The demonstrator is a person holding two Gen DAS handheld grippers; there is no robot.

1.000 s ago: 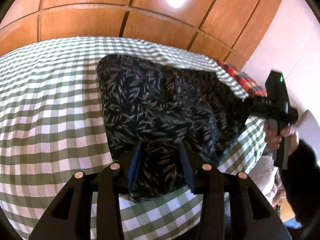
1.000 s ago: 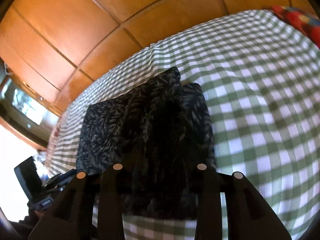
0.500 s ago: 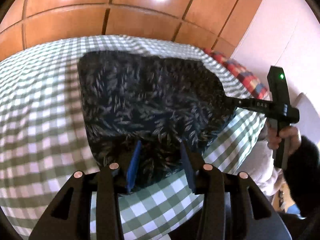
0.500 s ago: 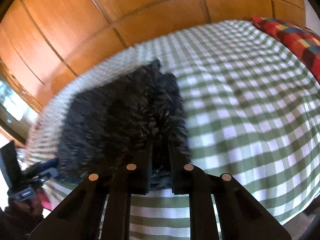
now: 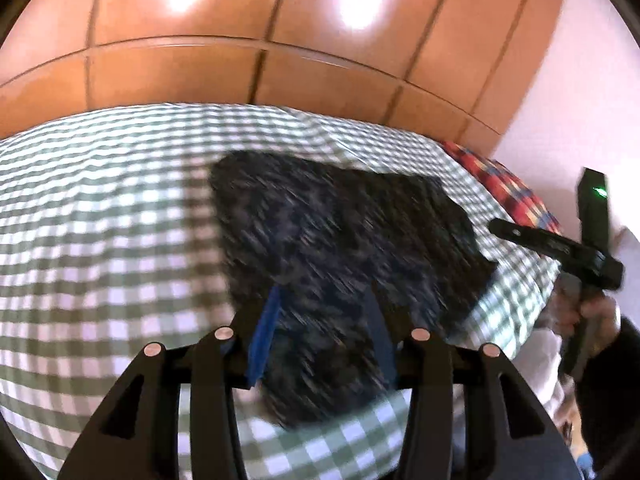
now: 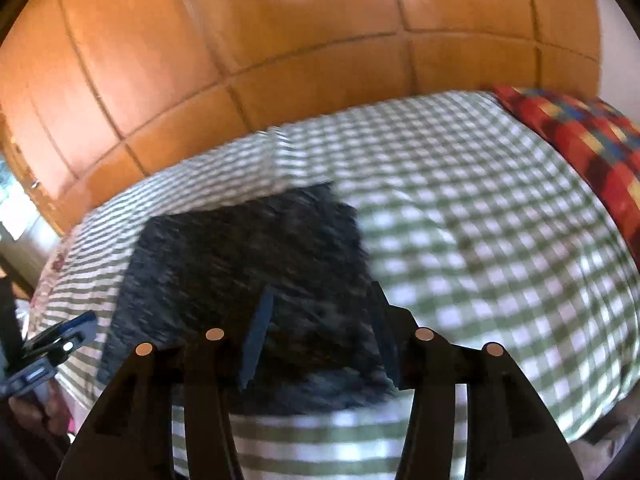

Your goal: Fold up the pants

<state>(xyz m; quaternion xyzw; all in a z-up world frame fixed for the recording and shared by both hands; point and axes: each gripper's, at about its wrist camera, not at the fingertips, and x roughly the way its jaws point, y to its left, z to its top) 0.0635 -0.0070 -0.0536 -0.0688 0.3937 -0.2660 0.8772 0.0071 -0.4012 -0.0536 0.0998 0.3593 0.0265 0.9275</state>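
Both the left gripper [image 5: 320, 332] and the right gripper [image 6: 318, 332] hover with fingers spread apart, holding nothing. Beyond them, dark patterned pants [image 5: 340, 240] lie folded near the bed's [image 5: 100, 240] front edge, on its green checked cover. A red plaid pillow [image 6: 580, 140] lies at the far right corner.

Motion-blurred fisheye views, glare on the wooden panels [image 5: 352, 16].

Pants [image 5: 340, 248] dark navy-black, small pale leaf print, blurred. Bed [image 5: 100, 220] cover green-white gingham. Pillow [image 6: 580, 140] at bed's far right corner: red check with blue, yellow squares. Wall panels [image 6: 280, 40] orange-brown wood. Fingers [image 5: 266, 332] black, blue pads.
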